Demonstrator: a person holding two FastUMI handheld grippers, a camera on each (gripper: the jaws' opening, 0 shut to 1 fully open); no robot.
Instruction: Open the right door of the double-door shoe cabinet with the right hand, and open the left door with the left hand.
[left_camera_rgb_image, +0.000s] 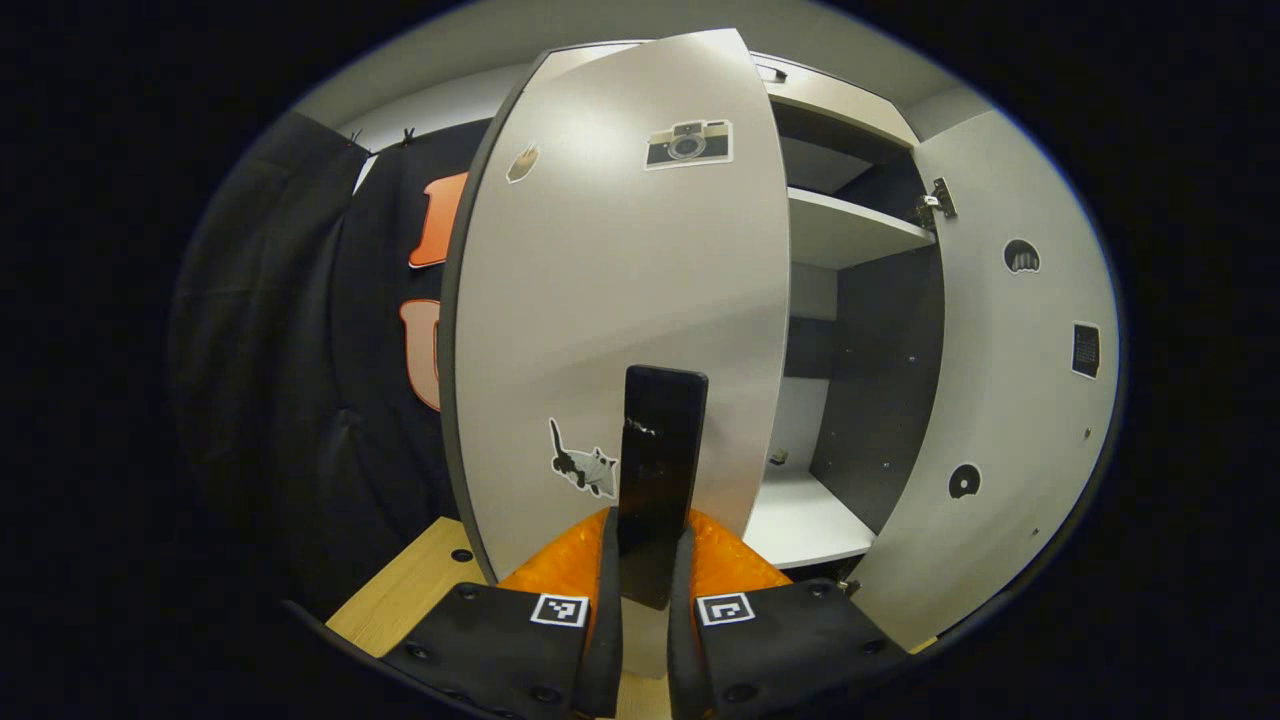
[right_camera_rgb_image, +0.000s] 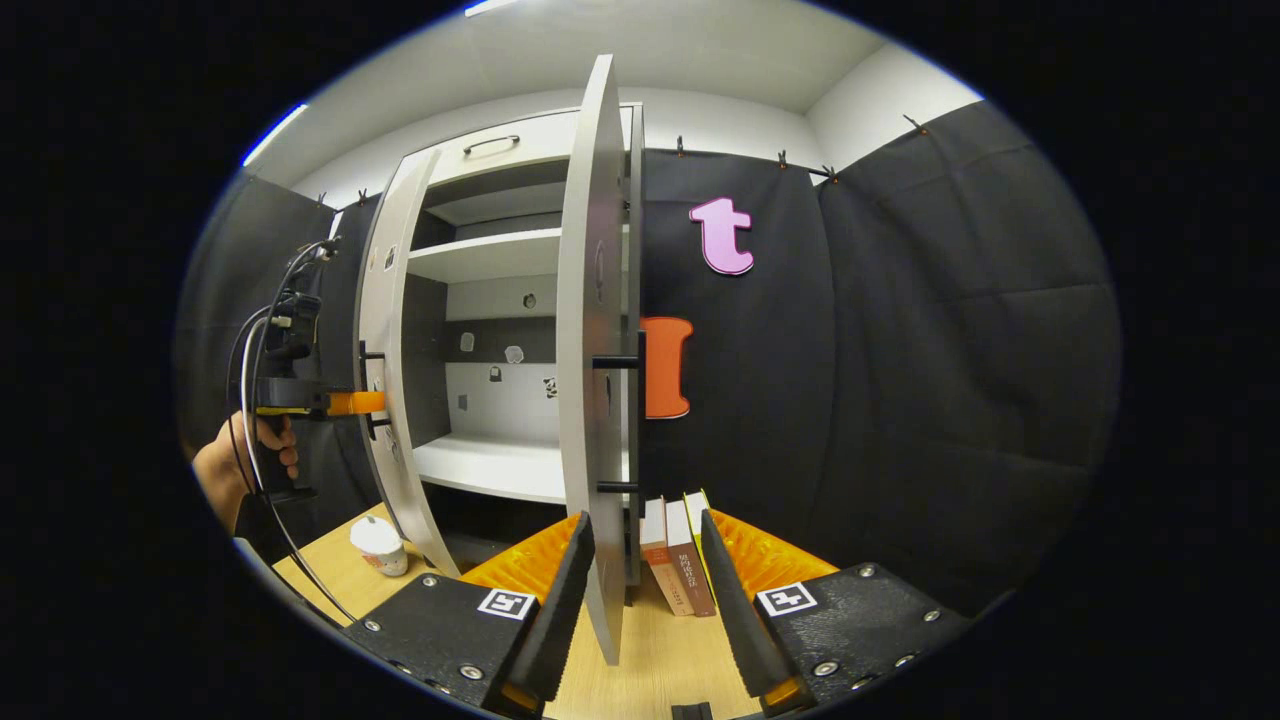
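Observation:
The shoe cabinet (left_camera_rgb_image: 850, 230) stands with both doors swung out. In the left gripper view, my left gripper (left_camera_rgb_image: 648, 525) is shut on the upright black handle (left_camera_rgb_image: 660, 440) of the left door (left_camera_rgb_image: 600, 300), which carries stickers. The right door (left_camera_rgb_image: 1010, 380) hangs wide open at the right. In the right gripper view, the right door (right_camera_rgb_image: 592, 380) stands edge-on, its lower edge between the fingers of my open right gripper (right_camera_rgb_image: 643, 525); neither finger presses on it. Its black handle (right_camera_rgb_image: 628, 420) runs just above. Farther left, a hand holds the left gripper (right_camera_rgb_image: 372, 403) at the left door (right_camera_rgb_image: 390, 400).
Bare white shelves (right_camera_rgb_image: 490, 465) show inside the cabinet. Books (right_camera_rgb_image: 678, 560) stand upright on the wooden table (right_camera_rgb_image: 330, 575) behind the right door. A paper cup (right_camera_rgb_image: 380, 545) sits by the left door's foot. Black cloth walls close in both sides.

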